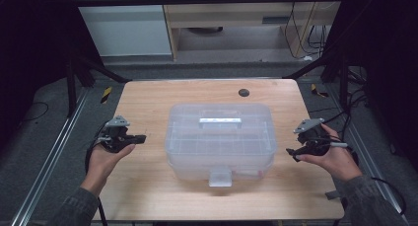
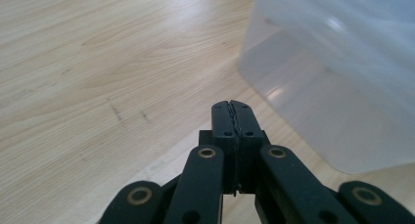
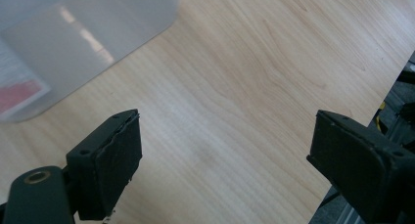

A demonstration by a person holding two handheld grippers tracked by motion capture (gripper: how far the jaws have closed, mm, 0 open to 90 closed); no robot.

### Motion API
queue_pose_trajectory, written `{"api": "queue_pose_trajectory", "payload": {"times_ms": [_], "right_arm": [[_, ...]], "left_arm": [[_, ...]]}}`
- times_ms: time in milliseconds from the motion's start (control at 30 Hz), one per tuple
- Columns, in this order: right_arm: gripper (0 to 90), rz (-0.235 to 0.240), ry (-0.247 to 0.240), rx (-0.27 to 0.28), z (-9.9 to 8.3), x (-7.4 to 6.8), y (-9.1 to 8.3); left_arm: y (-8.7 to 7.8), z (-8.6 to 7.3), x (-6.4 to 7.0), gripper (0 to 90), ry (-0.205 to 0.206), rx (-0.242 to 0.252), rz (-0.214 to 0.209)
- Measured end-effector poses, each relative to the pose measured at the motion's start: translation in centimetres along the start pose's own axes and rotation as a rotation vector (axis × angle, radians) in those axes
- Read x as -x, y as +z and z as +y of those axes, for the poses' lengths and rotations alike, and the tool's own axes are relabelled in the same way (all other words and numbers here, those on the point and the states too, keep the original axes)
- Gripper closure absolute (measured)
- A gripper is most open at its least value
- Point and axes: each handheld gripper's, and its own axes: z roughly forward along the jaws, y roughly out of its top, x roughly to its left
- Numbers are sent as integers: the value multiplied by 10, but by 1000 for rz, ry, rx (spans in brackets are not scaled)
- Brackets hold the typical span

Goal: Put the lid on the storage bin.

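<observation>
- Table (image 1: 148, 186): wooden, fills the middle of the high view.
- Plastic box (image 1: 220, 139): clear, lid on, frame centre.
- Left gripper (image 1: 141, 138): left of the box, apart from it, jaws pressed together.
- Right gripper (image 1: 292, 152): right of the box, jaws wide apart, holding nothing.

**Box at the centre, a gripper on each side**

We see the storage box (image 1: 220, 139) in the middle of the table (image 1: 148, 186), its handle (image 1: 220, 121) on top and its latch (image 1: 220, 177) on the side facing us. The left gripper (image 1: 140, 138) is to the box's left and the right gripper (image 1: 291, 151) to its right, each apart from the box. Behind the box, near the table's far edge, is a round hole (image 1: 243, 92). Beyond the table stands a shelf unit (image 1: 236, 18).
</observation>
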Motion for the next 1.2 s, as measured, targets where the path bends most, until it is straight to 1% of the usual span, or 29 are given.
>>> {"api": "queue_pose_trajectory", "payload": {"times_ms": [33, 67, 133, 167, 233, 267, 300, 333, 367, 400, 467, 500, 567, 600, 633, 667, 700, 733, 767, 800, 833, 867, 900, 967, 1000, 1067, 1100, 1167, 1200], "right_arm": [[120, -1, 8, -1, 1, 3, 3], [120, 7, 21, -2, 2, 5, 6], [122, 17, 31, -4, 3, 10, 12], [121, 23, 46, -6, 5, 12, 15], [118, 24, 60, -16, 7, 16, 22], [118, 24, 60, -16, 7, 16, 22], [118, 24, 66, -19, 8, 18, 25], [117, 24, 79, -24, 10, 22, 32], [117, 25, 86, -30, 11, 23, 34], [117, 25, 86, -30, 11, 23, 34], [118, 24, 102, -33, 12, 27, 42], [120, 26, 126, -31, 13, 31, 49], [119, 28, 157, -28, 13, 35, 57], [119, 25, 176, -22, 13, 38, 60], [118, 19, 195, -17, 13, 40, 64], [116, 10, 209, -9, 13, 42, 67], [113, -2, 224, 2, 13, 44, 70], [108, -18, 241, 8, 13, 45, 74], [100, -32, 253, 13, 13, 46, 77], [100, -32, 253, 13, 13, 46, 77], [100, -40, 267, 20, 13, 47, 80], [99, -57, 297, 31, 13, 50, 86], [99, -57, 311, 37, 12, 50, 89], [98, -53, 353, 53, 11, 52, 95], [99, -49, 370, 61, 10, 53, 97], [96, -39, 409, 68, 8, 54, 103], [96, -39, 409, 68, 8, 54, 103], [94, -34, 434, 70, 5, 54, 109], [93, -39, 448, 75, 3, 53, 112]], "left_arm": [[3, 1, -3, 899, -1, -10, 10], [7, 1, -6, 899, -3, -20, 18], [10, 2, -8, 899, -2, -28, 22], [14, 3, -10, 898, 0, -41, 34], [23, 5, -13, 898, 9, -68, 55], [23, 5, -13, 898, 9, -68, 55], [27, 6, -14, 898, 11, -81, 58], [32, 6, -15, 897, 17, -95, 66], [37, 6, -17, 898, 15, -112, 67], [37, 6, -17, 898, 15, -112, 67], [43, 6, -19, 897, 20, -131, 81], [49, 5, -23, 897, 13, -143, 87], [54, 5, -26, 897, 1, -138, 95], [57, 6, -28, 893, -1, -127, 101], [59, 6, -30, 868, -5, -109, 122], [61, 6, -32, 775, -11, -94, 152], [64, 6, -34, 642, -25, -76, 187], [68, 6, -36, 528, -55, -54, 214], [68, 6, -36, 407, -55, -54, 214], [71, 6, -38, 407, -72, -39, 230], [76, 6, -40, 333, -83, -28, 240], [81, 5, -41, 225, -96, -11, 263], [84, 4, -42, 192, -101, -8, 272], [91, 1, -43, 130, -129, 12, 267], [94, -1, -44, 117, -133, 11, 268], [99, -6, -44, 111, -145, 21, 269], [99, -6, -44, 107, -145, 21, 269], [105, -10, -43, 106, -150, 22, 285], [106, -11, -42, 105, -157, 23, 282]]}}
